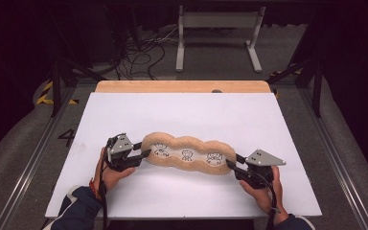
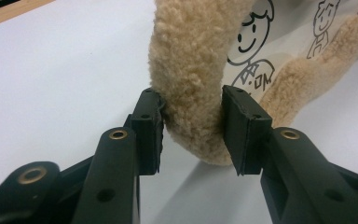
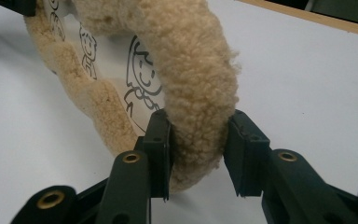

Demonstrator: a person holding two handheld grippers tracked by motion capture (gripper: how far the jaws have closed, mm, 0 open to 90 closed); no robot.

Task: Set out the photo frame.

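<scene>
A long tan fleecy cushion point(image 1: 188, 143) with a wavy rim and a white middle printed with three cartoon figures lies across the white table top point(image 1: 187, 110). My left gripper point(image 1: 146, 154) is shut on its left end. In the left gripper view the pads point(image 2: 150, 122) press on both sides of the fleece rim point(image 2: 191, 74). My right gripper point(image 1: 231, 163) is shut on the right end. Seen from the right gripper view, the rim point(image 3: 196, 88) sits squeezed between its fingers point(image 3: 244, 149). Both gripped ends look slightly raised, with shadow under them.
A wooden strip point(image 1: 182, 86) runs along the table's far edge. Beyond it, on the floor, stand a white metal frame point(image 1: 218, 36) and loose cables point(image 1: 141, 55). Metal rails point(image 1: 338, 158) run along both sides of the table.
</scene>
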